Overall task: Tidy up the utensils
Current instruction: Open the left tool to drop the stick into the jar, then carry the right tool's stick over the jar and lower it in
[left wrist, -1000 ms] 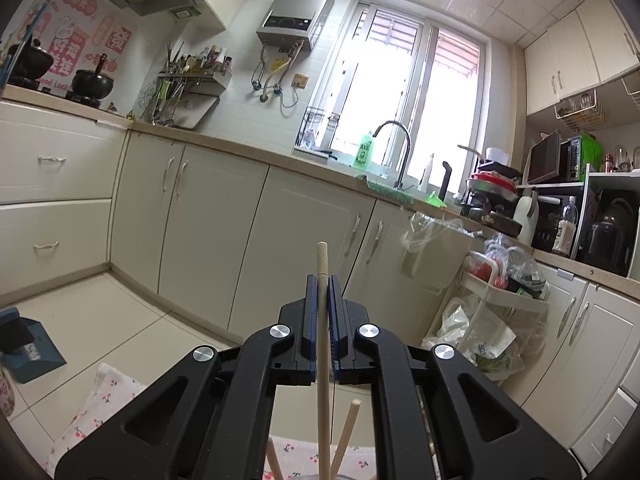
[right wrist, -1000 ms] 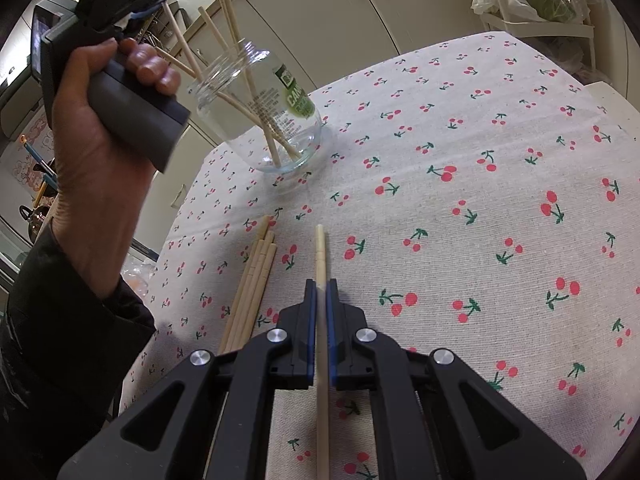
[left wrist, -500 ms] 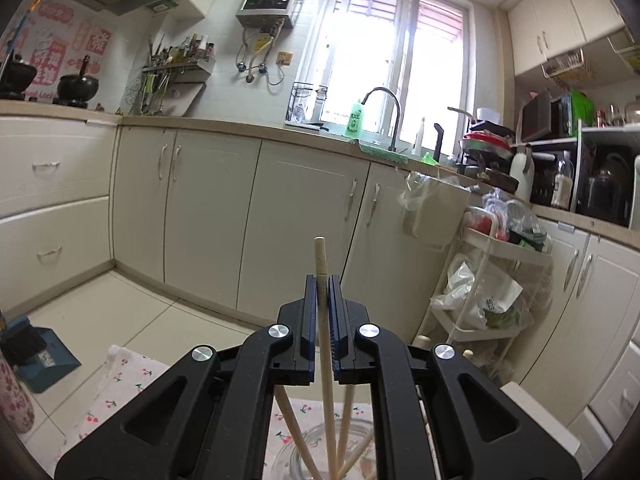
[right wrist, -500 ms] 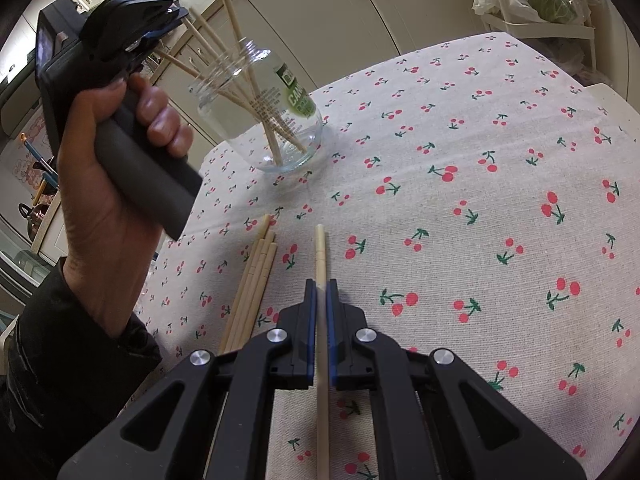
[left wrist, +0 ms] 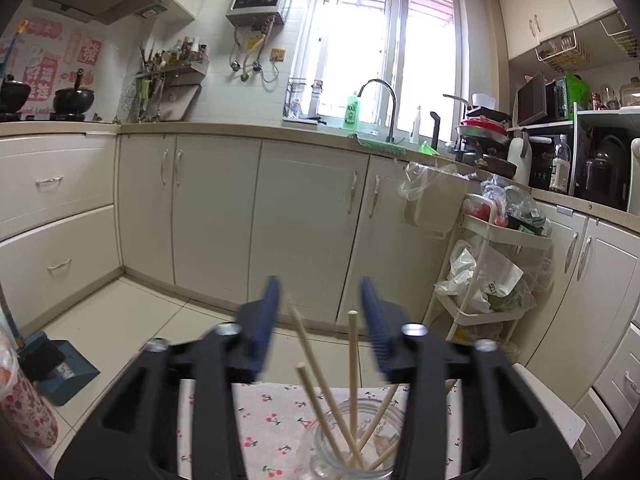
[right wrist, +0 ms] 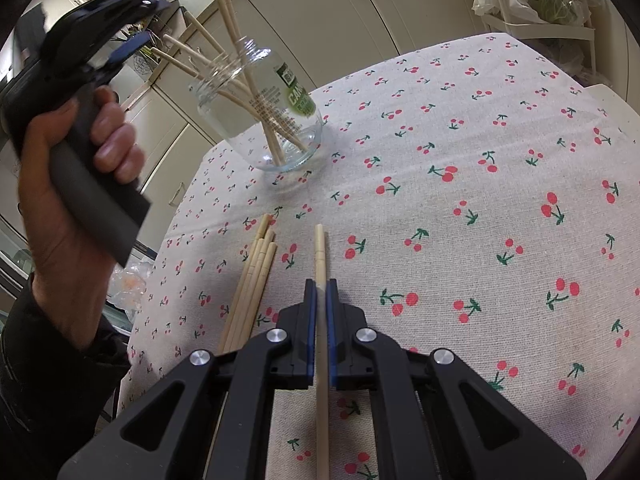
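Cherry-print tablecloth (right wrist: 460, 208) bears jar (right wrist: 276, 120); right tool (right wrist: 319, 300) clamps chopstick (right wrist: 319, 256).

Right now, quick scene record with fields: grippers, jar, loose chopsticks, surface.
left gripper: open above the jar, jaws have just been opening, pressing on nothing
right gripper: shut on one chopstick
jar: clear glass, upright, several chopsticks leaning inside
loose chopsticks: bundle lying flat on the cloth, left of the right gripper
tablecloth: cherry print
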Motion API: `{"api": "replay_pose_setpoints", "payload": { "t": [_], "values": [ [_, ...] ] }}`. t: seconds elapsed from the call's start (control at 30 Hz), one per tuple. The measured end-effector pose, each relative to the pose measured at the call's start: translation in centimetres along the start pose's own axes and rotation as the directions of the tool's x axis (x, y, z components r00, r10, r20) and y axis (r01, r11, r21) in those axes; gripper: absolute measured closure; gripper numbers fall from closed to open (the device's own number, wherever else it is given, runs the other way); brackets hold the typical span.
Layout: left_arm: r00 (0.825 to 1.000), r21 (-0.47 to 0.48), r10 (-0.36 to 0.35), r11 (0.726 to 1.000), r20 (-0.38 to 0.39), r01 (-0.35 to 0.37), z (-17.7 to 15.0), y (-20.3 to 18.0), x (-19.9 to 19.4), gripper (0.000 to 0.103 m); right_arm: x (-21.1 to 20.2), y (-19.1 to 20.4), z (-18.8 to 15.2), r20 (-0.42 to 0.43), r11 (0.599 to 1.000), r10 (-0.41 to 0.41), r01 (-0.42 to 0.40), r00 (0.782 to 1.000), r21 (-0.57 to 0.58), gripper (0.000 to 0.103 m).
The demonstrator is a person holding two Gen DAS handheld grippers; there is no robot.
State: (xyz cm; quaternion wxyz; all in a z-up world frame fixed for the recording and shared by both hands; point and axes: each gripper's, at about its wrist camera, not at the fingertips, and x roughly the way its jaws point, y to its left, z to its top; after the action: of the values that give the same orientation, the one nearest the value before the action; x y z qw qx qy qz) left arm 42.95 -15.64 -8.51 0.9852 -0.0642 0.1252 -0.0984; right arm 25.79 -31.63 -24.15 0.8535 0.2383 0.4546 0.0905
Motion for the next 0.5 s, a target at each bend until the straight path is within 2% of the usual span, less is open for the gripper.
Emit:
{"api": "replay_pose_setpoints", "payload": {
  "t": [0.2,0.3,0.4,0.5],
  "values": [
    [0.999,-0.019,0.004,1.000,-0.033,-0.005,-0.4,2.3,-3.2,0.046,0.0,0.0,0.1,0.000,1.000,-0.012,0.012,1.000,-0.009,0.097],
    [0.995,-0.041,0.009,0.999,-0.097,-0.013,-2.3,4.1,-5.0,0.040,0.1,0.2,0.2,0.000,1.000,-0.022,0.022,1.000,-0.018,0.097],
    [0.982,-0.061,0.009,0.998,-0.191,-0.021,-4.9,5.9,-6.2,0.036,0.1,0.4,0.1,0.000,0.999,-0.030,0.030,1.000,-0.024,0.097],
    [0.956,-0.102,0.019,0.993,-0.292,-0.051,-7.9,8.2,-7.4,0.034,0.2,0.5,0.2,0.000,0.999,-0.041,0.041,0.999,-0.032,0.097]
  ]
}}
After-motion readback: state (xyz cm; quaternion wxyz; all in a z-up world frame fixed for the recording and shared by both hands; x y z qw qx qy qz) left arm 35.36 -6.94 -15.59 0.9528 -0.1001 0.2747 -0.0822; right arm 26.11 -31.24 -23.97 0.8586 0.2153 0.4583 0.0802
